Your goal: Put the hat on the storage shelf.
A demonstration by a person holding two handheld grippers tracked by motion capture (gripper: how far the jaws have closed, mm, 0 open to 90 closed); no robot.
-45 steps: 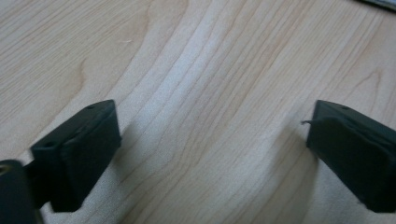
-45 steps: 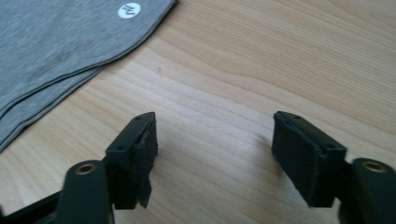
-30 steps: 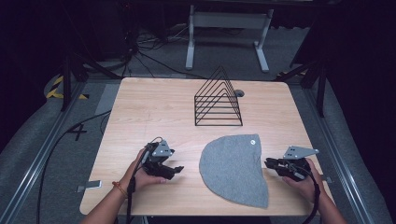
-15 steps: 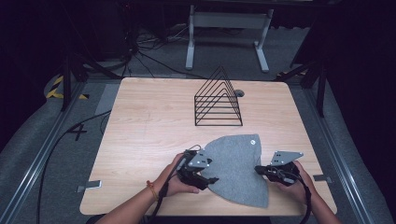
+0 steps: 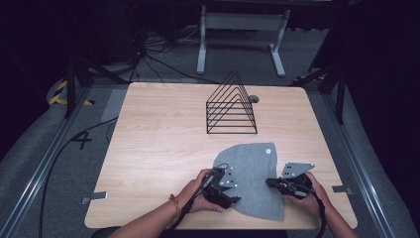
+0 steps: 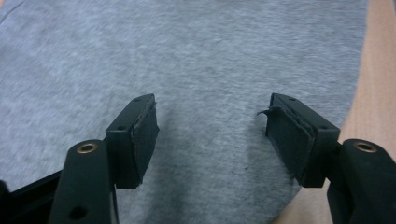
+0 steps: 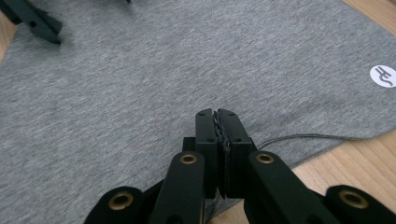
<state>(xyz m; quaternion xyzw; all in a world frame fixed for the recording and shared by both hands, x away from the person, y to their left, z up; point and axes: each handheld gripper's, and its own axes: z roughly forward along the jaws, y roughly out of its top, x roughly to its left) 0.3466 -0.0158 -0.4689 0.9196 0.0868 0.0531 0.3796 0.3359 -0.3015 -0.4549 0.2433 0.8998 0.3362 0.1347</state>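
Note:
A grey cloth lies flat on the wooden table, near the front edge, with a small white round label at its far corner. My left gripper is over the cloth's left side. In the left gripper view it stands open with the cloth spread beneath and between the jaws. My right gripper is at the cloth's right edge. In the right gripper view it is shut, its tips low over the cloth, which lies unpuckered; the label sits at the right.
A black wire rack of triangular dividers stands behind the cloth at mid-table. Bare wood stretches to the left. A metal stand and cables are on the floor beyond the table's far edge.
My left gripper has moved right, from bare wood onto the cloth's left side. My right gripper has shifted slightly left to the cloth's right edge. The cloth has not moved.

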